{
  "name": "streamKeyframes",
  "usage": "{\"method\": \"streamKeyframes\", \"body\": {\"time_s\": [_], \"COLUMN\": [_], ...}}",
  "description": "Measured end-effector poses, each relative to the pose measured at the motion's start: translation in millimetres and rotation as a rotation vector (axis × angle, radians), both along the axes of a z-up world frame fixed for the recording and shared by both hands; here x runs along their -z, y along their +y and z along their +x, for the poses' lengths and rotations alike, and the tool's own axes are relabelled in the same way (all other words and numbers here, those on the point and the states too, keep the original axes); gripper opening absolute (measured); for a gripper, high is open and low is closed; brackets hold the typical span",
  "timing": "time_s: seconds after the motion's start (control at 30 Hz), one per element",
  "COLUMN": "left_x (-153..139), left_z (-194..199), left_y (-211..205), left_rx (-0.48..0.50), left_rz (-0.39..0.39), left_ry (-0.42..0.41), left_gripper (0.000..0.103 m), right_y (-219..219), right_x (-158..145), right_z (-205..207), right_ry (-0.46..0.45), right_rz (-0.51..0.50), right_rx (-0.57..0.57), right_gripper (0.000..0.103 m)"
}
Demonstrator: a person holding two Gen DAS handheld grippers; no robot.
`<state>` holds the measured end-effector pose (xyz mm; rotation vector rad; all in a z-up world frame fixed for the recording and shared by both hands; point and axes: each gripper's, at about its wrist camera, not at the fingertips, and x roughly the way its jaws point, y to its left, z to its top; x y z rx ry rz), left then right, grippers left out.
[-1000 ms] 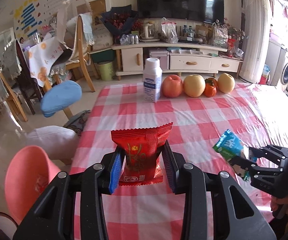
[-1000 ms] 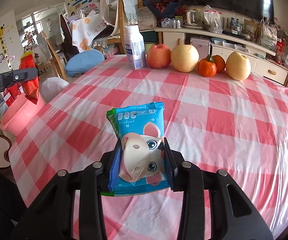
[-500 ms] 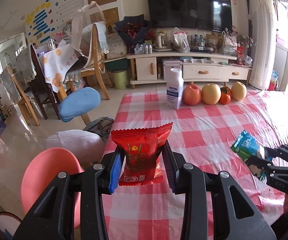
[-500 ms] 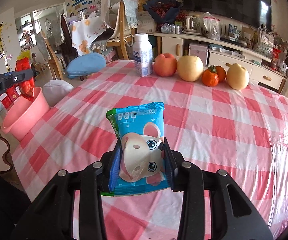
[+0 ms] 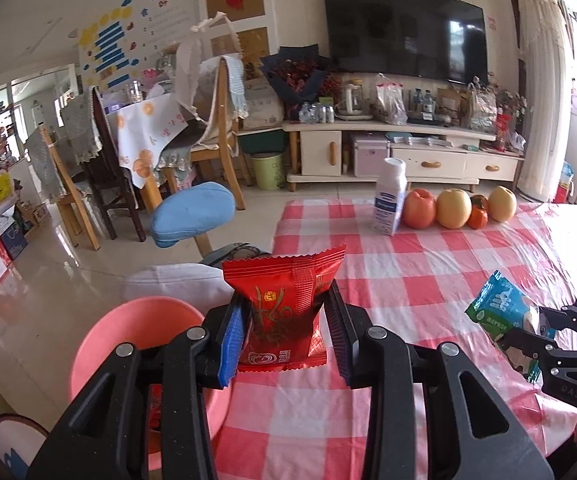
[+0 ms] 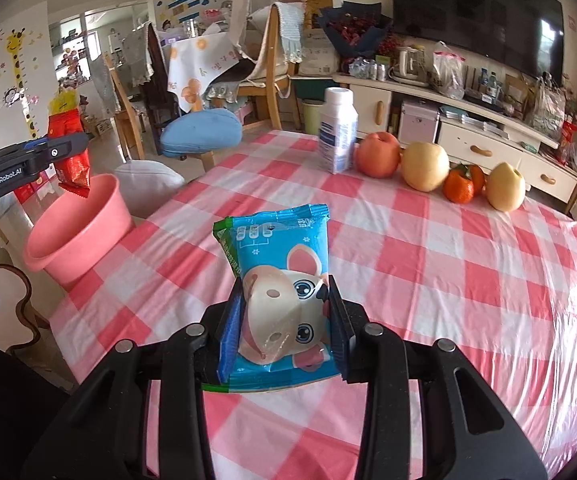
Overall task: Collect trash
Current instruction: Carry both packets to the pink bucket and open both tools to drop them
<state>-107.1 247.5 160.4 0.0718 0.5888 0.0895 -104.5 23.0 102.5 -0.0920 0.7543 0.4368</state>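
Left gripper (image 5: 284,332) clamped on red snack packet (image 5: 284,312), held above pink basin (image 6: 76,232) just off the table's (image 6: 428,248) left edge. Right gripper (image 6: 286,324) clamped on blue snack packet (image 6: 280,280), held over the checked cloth near the front edge. Along the far edge: white bottle (image 6: 338,136), apple (image 6: 378,154), pear (image 6: 425,166), tangerines (image 6: 460,184), second pear (image 6: 505,186).

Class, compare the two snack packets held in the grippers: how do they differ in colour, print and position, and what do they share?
The red packet has gold print; the blue packet shows a cartoon animal face. The red packet, in the left gripper, hangs beside the table over the pink basin; the blue packet, in the right gripper, is above the checked tablecloth. Both stand upright, clamped.
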Motion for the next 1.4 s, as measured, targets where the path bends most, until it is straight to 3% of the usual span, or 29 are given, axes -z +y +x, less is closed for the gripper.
{"method": "streamKeyframes", "body": {"time_s": [0.43, 0.97, 1.4], "left_x": [-1.1, 14.4, 42.0], "left_z": [-6.3, -14.0, -16.2], "left_y": [60.3, 132.9, 190.1], "left_rx": [-0.139, -0.279, -0.405], "left_rz": [-0.042, -0.147, -0.346], "left_ry": [-0.013, 0.016, 0.060], "left_gripper": [0.039, 0.039, 0.039], "right_y": [67.7, 177.0, 266.9], "right_x": [-21.6, -40.9, -42.9], "right_z": [-0.7, -3.2, -0.7], "right_ry": [-0.034, -0.069, -0.069], "right_rz": [-0.027, -0.056, -0.051], "right_rx": [-0.103, -0.285, -0.435], "right_gripper": [0.039, 0.039, 0.039]}}
